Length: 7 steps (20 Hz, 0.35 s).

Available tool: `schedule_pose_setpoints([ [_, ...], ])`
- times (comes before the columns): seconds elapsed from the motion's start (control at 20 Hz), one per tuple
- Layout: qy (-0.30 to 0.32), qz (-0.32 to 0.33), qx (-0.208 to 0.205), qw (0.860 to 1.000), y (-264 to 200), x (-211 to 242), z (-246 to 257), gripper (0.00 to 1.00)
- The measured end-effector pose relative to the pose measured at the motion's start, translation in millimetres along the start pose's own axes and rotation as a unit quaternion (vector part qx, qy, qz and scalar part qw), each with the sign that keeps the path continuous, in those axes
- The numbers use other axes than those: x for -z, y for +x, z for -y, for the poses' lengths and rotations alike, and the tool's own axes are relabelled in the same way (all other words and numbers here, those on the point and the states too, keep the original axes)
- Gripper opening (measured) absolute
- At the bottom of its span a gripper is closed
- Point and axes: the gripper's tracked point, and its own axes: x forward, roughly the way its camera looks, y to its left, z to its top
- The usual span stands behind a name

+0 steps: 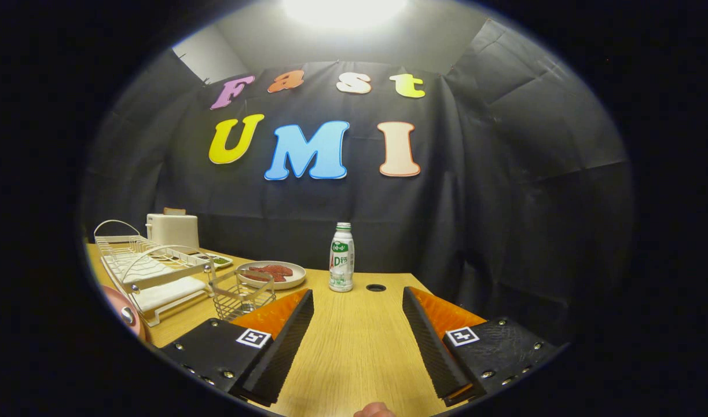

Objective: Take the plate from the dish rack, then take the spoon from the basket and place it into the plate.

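Note:
My gripper (356,292) is open above the wooden table (354,347), with only bare tabletop between its fingers. To the left of the left finger stands a small wire basket (241,292); I cannot make out anything inside it. Further left is the white wire dish rack (151,272) on its white drip tray, its slots bare. By the near end of the rack, a pink rounded thing (119,307), maybe a plate, is partly cut off. A small shiny metal piece (127,315) lies on it.
A beige plate with red food (272,273) sits just behind the basket. A white-and-green bottle (341,258) stands ahead of the fingers, next to a cable hole (375,287). A white toaster (173,229) and a small tray with green bits (217,260) are behind the rack. A fingertip (374,410) shows below the fingers.

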Motion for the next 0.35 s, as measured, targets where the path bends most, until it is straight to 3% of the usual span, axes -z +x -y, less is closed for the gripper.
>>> schedule_pose_setpoints([
  [0.35,0.008,-0.039,-0.008,0.999,-26,22,-2,0.94],
])
